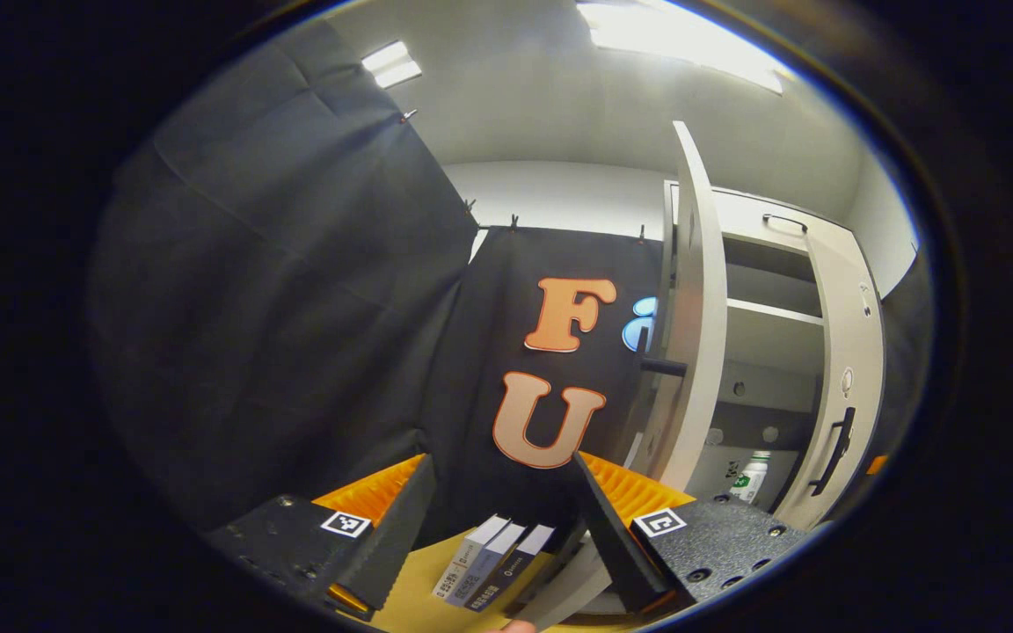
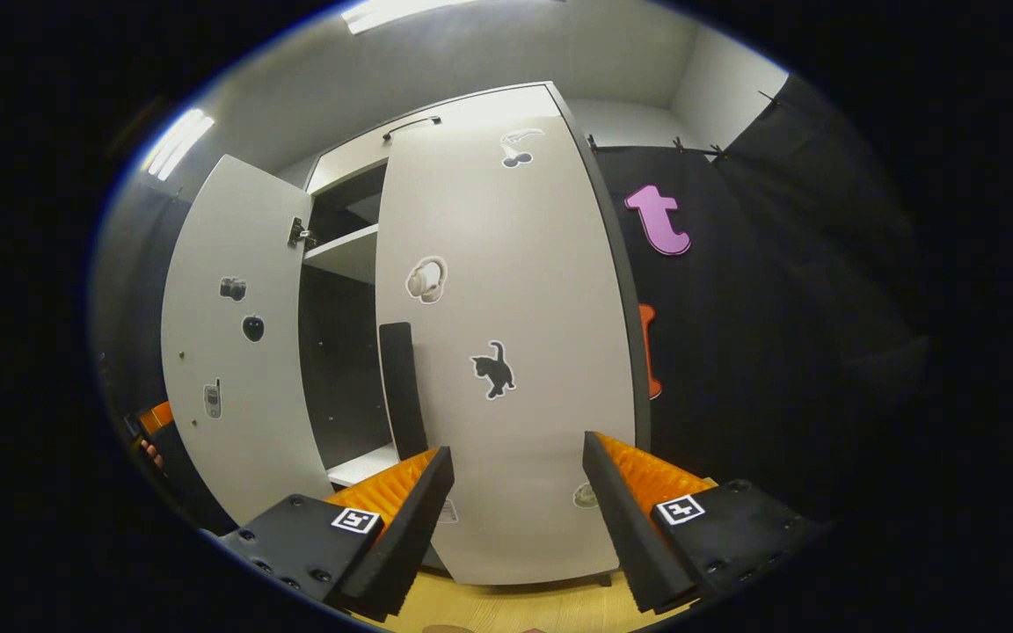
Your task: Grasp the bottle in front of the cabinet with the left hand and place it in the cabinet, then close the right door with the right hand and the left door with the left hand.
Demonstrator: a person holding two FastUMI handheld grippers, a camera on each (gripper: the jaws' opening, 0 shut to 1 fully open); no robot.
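Bottle: a white bottle (image 1: 751, 476) with a green-marked label stands on the cabinet's bottom level, seen in the left gripper view through the gap between the two doors.
Bottle and jaws: it lies beyond and to the right of the left gripper (image 1: 506, 519), well apart from it; nothing sits between that gripper's jaws, which stand spread wide.
Cabinet: a pale, tall cabinet (image 2: 344, 167) with a dark interior and a light shelf (image 2: 344, 251) across its upper part.
Left door: the left door (image 1: 695, 308) is swung out and seen nearly edge-on in the left gripper view, with a dark handle (image 1: 663, 366) sticking out toward the booth wall; in the right gripper view its face carries small stickers.
Right door: the right door (image 2: 515, 334) is nearly shut, leaving a dark gap beside the left door. It bears a headphones sticker (image 2: 426, 279), a black cat sticker (image 2: 494, 369) and a long dark handle (image 2: 403, 387) along its free edge.
Right gripper: the right gripper (image 2: 515, 510) is directly before the lower part of the right door, jaws wide apart and empty; whether a fingertip touches the door I cannot tell.
Worktop: a yellowish wooden worktop (image 2: 506, 607) under the cabinet; in the left gripper view three small upright boxes (image 1: 491, 563) stand on it between the jaws' line and the booth wall.
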